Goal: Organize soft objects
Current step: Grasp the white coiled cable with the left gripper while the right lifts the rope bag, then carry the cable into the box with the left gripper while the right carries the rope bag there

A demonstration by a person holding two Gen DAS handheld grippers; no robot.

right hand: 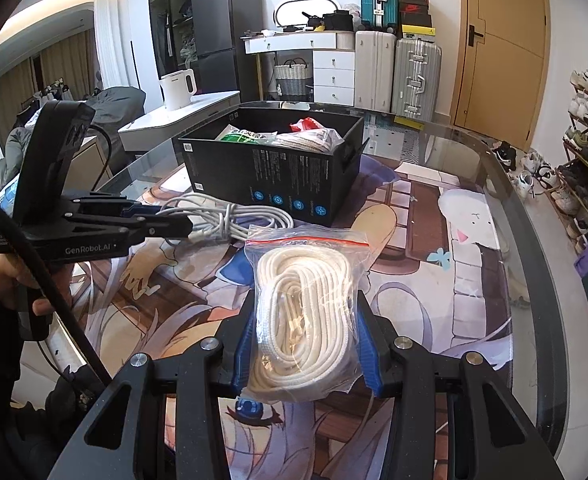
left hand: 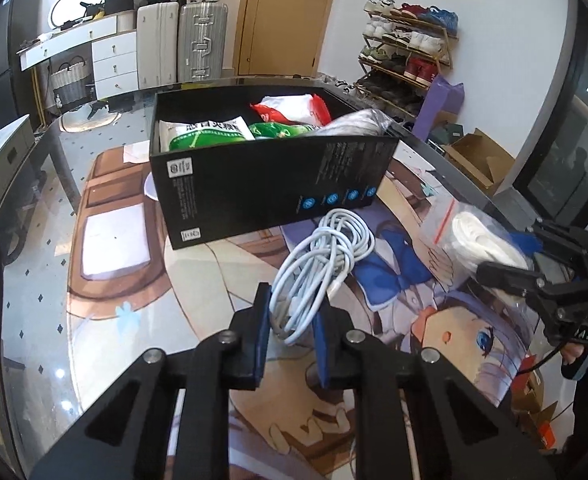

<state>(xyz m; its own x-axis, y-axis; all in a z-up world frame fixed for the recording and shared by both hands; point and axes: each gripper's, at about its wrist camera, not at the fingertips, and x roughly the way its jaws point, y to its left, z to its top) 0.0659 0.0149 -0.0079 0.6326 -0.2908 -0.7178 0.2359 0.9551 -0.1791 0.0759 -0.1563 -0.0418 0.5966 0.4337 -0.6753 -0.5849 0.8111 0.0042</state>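
Note:
A black cardboard box [left hand: 269, 184] stands on the table and holds green, red and white soft packets [left hand: 209, 132]; it also shows in the right wrist view [right hand: 277, 168]. My left gripper [left hand: 291, 312] is closed on a coiled white cable [left hand: 326, 252], which lies in front of the box and also shows in the right wrist view [right hand: 229, 216]. My right gripper [right hand: 304, 316] is closed on a clear zip bag of white rope [right hand: 306, 304], to the right of the cable. The bag also shows in the left wrist view [left hand: 470, 240].
The glass table carries an anime-print mat [right hand: 414, 248]. Its curved edge [right hand: 534, 240] runs along the right. A shoe rack [left hand: 406, 52], suitcases [right hand: 414, 76] and a white dresser [right hand: 330, 68] stand beyond the table.

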